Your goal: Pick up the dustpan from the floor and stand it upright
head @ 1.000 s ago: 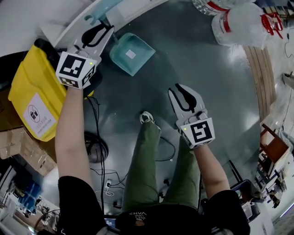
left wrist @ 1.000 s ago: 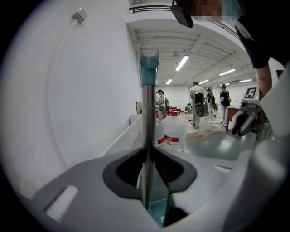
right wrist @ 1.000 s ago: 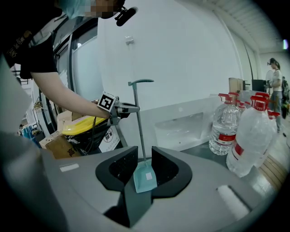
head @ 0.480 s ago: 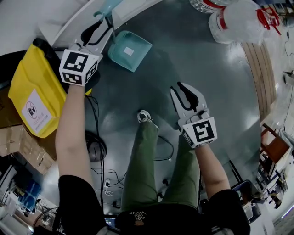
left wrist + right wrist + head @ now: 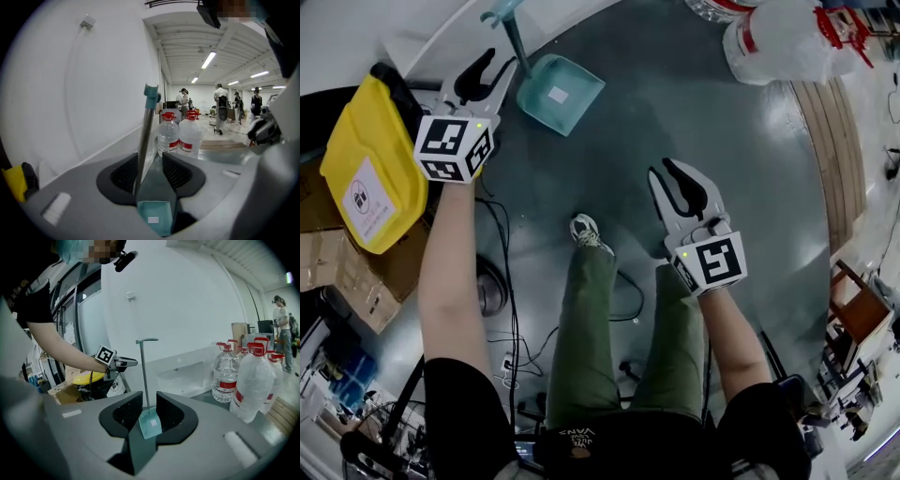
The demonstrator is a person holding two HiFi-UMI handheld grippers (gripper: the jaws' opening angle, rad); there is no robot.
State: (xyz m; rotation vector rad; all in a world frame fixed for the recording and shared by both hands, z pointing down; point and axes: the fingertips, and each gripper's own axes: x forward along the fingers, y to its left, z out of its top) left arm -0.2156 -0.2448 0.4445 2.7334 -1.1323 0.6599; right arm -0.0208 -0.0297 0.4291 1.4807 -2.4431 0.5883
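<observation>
Teal dustpan (image 5: 560, 92) upright on the dark glossy floor (image 5: 722, 122), pan down and flat on it, thin handle (image 5: 514, 42) rising straight beside the white wall (image 5: 93, 93). Left gripper (image 5: 481, 75) just beside that handle near its upper part, jaws opening; from the left gripper view, handle in the gap close by the left-hand jaw, pads not pressing on it; from the right gripper view, a sliver of space between jaw tips and handle. Right gripper (image 5: 678, 178) well apart from the dustpan, out over bare floor, jaws fairly wide with nothing in them; only the distant dustpan framed through their gap. Yellow bin (image 5: 366, 159) to the left of the left gripper, cardboard boxes (image 5: 352, 281) below it in the head view. Large water bottles (image 5: 778, 42) with red caps and labels on the floor at the far right, well clear of the dustpan. One shoe (image 5: 584, 230) of the person on the floor between the two grippers. Dark cables (image 5: 502, 281) trailing across the floor under the left arm.
</observation>
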